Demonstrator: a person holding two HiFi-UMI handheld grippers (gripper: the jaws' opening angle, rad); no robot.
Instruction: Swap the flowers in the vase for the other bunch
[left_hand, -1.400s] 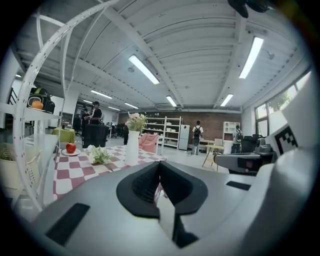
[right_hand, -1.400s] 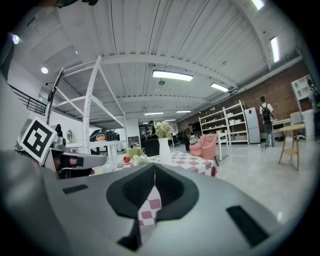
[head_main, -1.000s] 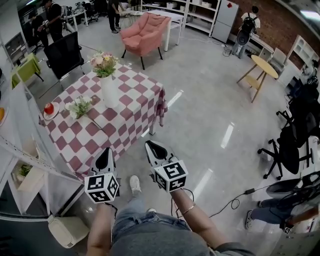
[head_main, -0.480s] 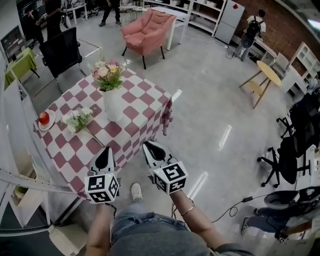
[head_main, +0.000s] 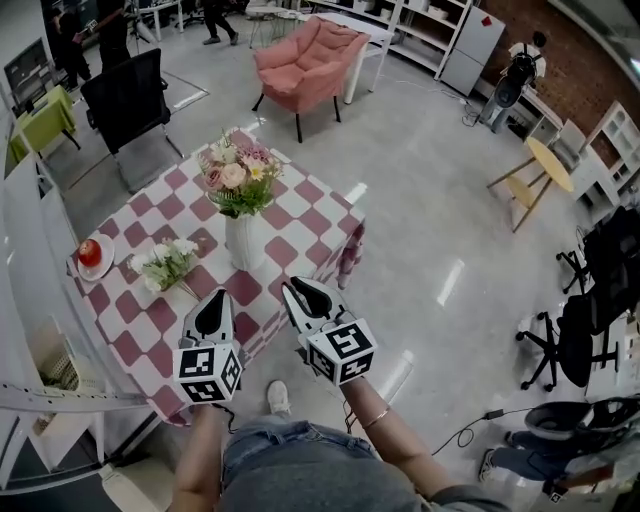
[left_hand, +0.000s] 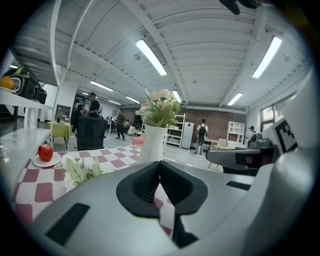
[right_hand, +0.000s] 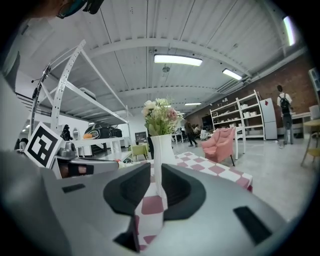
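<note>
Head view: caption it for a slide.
Checkered table with a white vase of pink flowers, a loose white bunch and an apple.

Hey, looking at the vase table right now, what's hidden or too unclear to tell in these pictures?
- Inside of the vase: in every view, its opaque white wall hides any water and the stem ends.
- Stem ends of the loose bunch: in the left gripper view, the shut left tongs cover them.
- Blooms among the vase flowers: in the head view, too small to count.

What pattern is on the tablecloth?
Dark-red and white checks; the tablecloth shows best in the head view.
</note>
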